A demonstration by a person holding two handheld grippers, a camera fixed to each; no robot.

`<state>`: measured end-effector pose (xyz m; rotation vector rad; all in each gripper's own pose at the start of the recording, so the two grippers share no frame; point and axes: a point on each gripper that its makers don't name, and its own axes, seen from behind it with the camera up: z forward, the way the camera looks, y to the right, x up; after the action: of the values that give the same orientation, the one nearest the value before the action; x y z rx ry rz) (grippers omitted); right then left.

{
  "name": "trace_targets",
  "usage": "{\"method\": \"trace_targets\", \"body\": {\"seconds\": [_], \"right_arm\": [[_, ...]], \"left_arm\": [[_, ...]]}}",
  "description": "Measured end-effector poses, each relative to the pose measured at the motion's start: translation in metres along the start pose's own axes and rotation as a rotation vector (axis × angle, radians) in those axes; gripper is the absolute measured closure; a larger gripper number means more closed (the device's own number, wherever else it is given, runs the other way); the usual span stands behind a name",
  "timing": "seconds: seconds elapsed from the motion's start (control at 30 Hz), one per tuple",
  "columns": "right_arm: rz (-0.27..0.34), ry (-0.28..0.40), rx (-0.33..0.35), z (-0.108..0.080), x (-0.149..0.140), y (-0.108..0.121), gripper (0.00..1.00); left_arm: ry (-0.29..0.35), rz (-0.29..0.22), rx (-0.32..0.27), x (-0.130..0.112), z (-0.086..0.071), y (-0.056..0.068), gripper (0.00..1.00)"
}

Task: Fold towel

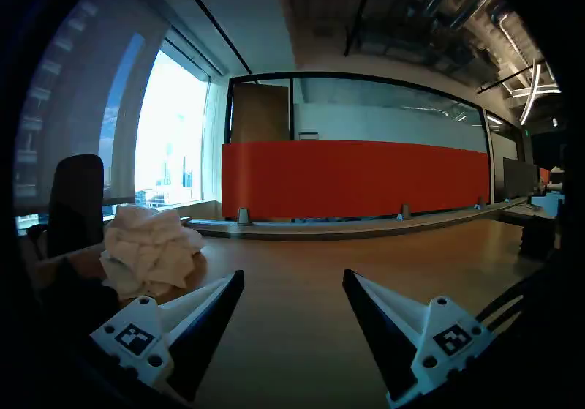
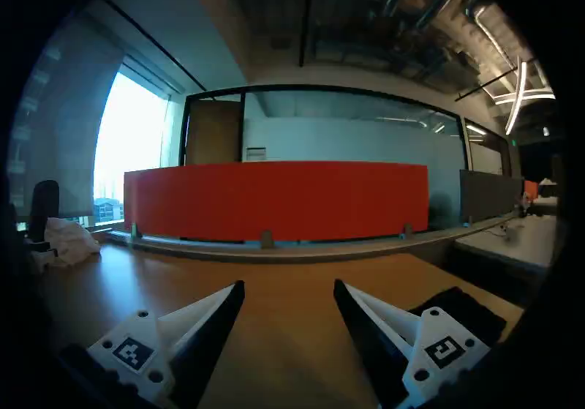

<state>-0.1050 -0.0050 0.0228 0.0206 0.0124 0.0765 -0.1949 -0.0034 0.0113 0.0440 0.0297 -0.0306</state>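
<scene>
A crumpled white towel [image 1: 150, 248] lies in a heap on the wooden desk [image 1: 307, 314], to the left of and just beyond my left gripper [image 1: 292, 281]. That gripper stands open with nothing between its fingers. In the right gripper view the same towel [image 2: 69, 241] sits far off at the left edge of the desk [image 2: 285, 314]. My right gripper [image 2: 289, 288] is open too, low over bare wood and well away from the towel.
An orange divider panel [image 1: 351, 178] runs along the back of the desk. A dark chair [image 1: 73, 200] stands by the window at the left. A black cloth-like object [image 2: 461, 310] lies on the desk beside the right gripper's right finger. Another desk [image 2: 512, 241] is at the right.
</scene>
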Motion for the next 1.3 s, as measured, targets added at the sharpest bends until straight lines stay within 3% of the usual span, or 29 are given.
{"method": "trace_targets", "body": {"seconds": [0.5,1.3], "right_arm": [[-0.014,-0.043,-0.017,-0.002,-0.036,0.011,0.06],[-0.022,-0.004,-0.025,-0.010,-0.034,0.003,0.02]], "left_arm": [[0.000,0.000,0.000,0.000,0.000,0.000,0.00],[0.000,0.001,0.000,0.000,0.000,0.001,0.00]]}}
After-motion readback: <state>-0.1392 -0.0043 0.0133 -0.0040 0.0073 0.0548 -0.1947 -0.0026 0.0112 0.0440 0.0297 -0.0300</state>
